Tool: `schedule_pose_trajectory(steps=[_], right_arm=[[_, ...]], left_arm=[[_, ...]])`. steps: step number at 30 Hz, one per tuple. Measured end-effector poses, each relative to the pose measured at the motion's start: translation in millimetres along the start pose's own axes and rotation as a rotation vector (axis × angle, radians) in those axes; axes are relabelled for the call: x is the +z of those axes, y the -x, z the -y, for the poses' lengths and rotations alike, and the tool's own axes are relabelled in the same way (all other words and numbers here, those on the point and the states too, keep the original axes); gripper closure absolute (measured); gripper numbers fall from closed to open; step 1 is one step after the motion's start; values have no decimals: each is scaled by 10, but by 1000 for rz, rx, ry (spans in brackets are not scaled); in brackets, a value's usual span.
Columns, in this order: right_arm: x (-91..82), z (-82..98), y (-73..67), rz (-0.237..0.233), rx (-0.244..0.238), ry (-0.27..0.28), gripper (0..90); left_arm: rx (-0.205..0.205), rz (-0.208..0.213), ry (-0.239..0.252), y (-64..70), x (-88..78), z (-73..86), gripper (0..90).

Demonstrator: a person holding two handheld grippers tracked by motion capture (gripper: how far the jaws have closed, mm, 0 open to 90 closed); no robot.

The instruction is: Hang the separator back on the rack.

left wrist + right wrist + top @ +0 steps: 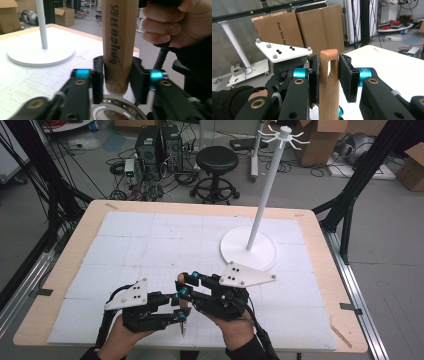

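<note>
Pale wood, printed with dark lettering, makes up the handle of the wooden-handled tool (119, 47) that both grippers share near the table's front edge. In the high view the handle's free end shows as a light tip (182, 278) at about 11 o'clock from the right gripper (186, 285), and a thin metal end pokes down toward 6 o'clock below the left gripper (181, 312). So the long axis runs roughly from 12 to 6 o'clock across the mat, tilted a little off the table.

In the left gripper view the handle stands upright along the 12-to-6 line, and its rounded butt sits just above a shiny metal ring at 6 o'clock. The left gripper's black pads (138, 80) flank the butt on both sides, touching or very nearly touching it. I read the jaws as closed onto the wood, having just drawn in.

In the right gripper view the handle's other end, with a slotted hanging hole (328, 75), rises at 12 o'clock between that gripper's pads (347, 77). The pad at 9 o'clock lies against the wood, the pad at 3 o'clock sits close beside it, and the grip looks clamped.

The white stand (248, 251) rests on the white grid mat (150, 245) at about 1 o'clock from the grippers, well apart from them. Its pole leans toward 12 o'clock and carries hooks on top. No container is on the table.
</note>
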State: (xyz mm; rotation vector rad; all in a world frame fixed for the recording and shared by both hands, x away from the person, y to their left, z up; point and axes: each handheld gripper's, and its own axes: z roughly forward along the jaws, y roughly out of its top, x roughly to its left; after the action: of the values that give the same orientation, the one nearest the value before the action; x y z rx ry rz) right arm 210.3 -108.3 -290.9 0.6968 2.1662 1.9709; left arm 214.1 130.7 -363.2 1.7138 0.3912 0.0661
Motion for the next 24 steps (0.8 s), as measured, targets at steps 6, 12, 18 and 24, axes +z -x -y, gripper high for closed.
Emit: schedule_pose_trajectory(steps=[6,12,18,24], right_arm=[[-19,24,12,-1,18,2,709],[-11,77,170,-96,37,15,255],[-77,149,370,-279,-13,-43,273],[-105,188,378,-411,-30,-27,461]], left_arm=[[2,1,-21,-8,-3,-4,689],[18,58,-36,-2,-5,-21,692],[28,173,-32,9,9,-37,691],[37,255,-18,16,11,-33,691]])
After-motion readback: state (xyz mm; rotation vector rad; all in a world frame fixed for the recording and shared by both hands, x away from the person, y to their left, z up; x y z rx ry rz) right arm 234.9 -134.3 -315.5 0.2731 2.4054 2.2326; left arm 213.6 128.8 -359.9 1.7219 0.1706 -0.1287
